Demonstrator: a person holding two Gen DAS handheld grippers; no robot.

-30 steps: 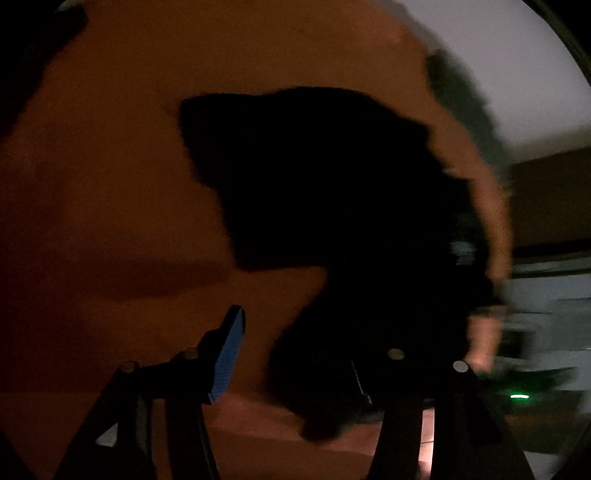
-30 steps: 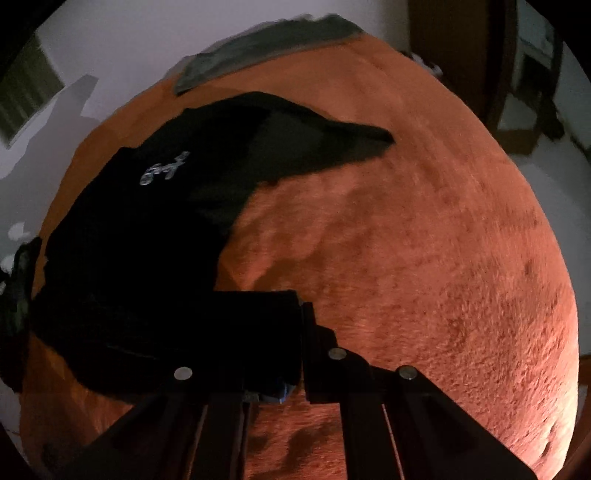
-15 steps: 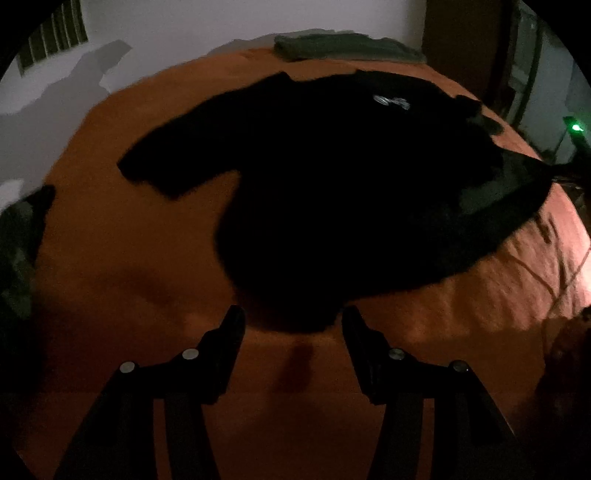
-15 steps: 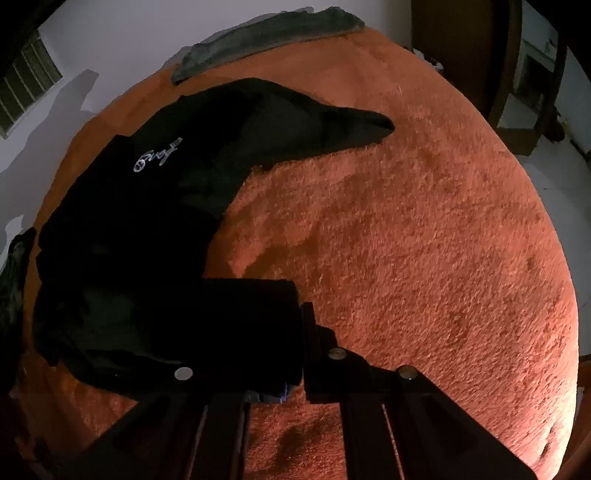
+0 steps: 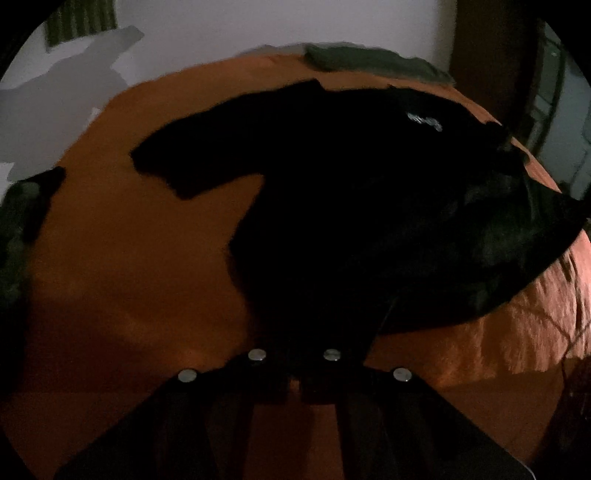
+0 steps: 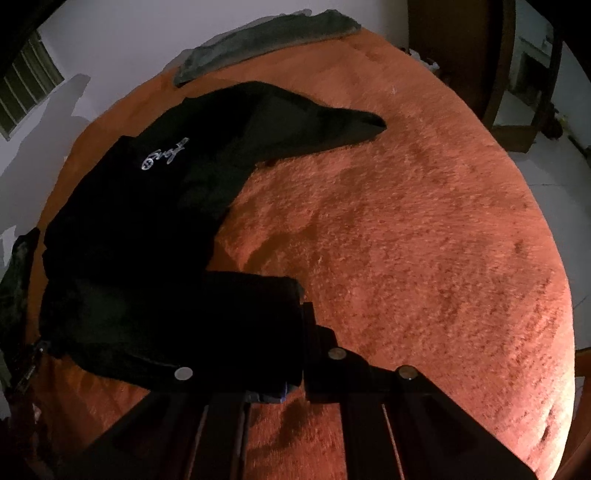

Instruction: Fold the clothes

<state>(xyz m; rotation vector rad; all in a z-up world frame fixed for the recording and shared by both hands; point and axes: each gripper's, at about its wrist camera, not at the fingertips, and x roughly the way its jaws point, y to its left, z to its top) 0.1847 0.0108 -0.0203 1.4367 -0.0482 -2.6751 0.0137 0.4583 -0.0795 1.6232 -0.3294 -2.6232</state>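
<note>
Orange plush bedding fills both views, its nap fuzzy and dimpled, under dim light with a pale wall behind. No container shows. A black shirt lies spread on the bedding; in the left view its body sits at centre, one sleeve reaching toward 10 o'clock, small white script near 1 o'clock, and a rumpled flap draping toward 3 o'clock. In the right view the shirt covers the left half, script at 10 o'clock, and a pointed sleeve tip runs toward 1 o'clock. A grey-green cloth lies at the far edge by the wall, at 12 o'clock.

The left gripper at 6 o'clock has its fingers drawn close together at the shirt's near hem; the dark hides whether cloth is pinched. The right gripper is closed on a thick fold of the shirt's hem at 6 o'clock. Bare bedding lies open from 1 to 5 o'clock in the right view, and from 7 to 10 o'clock in the left view.
</note>
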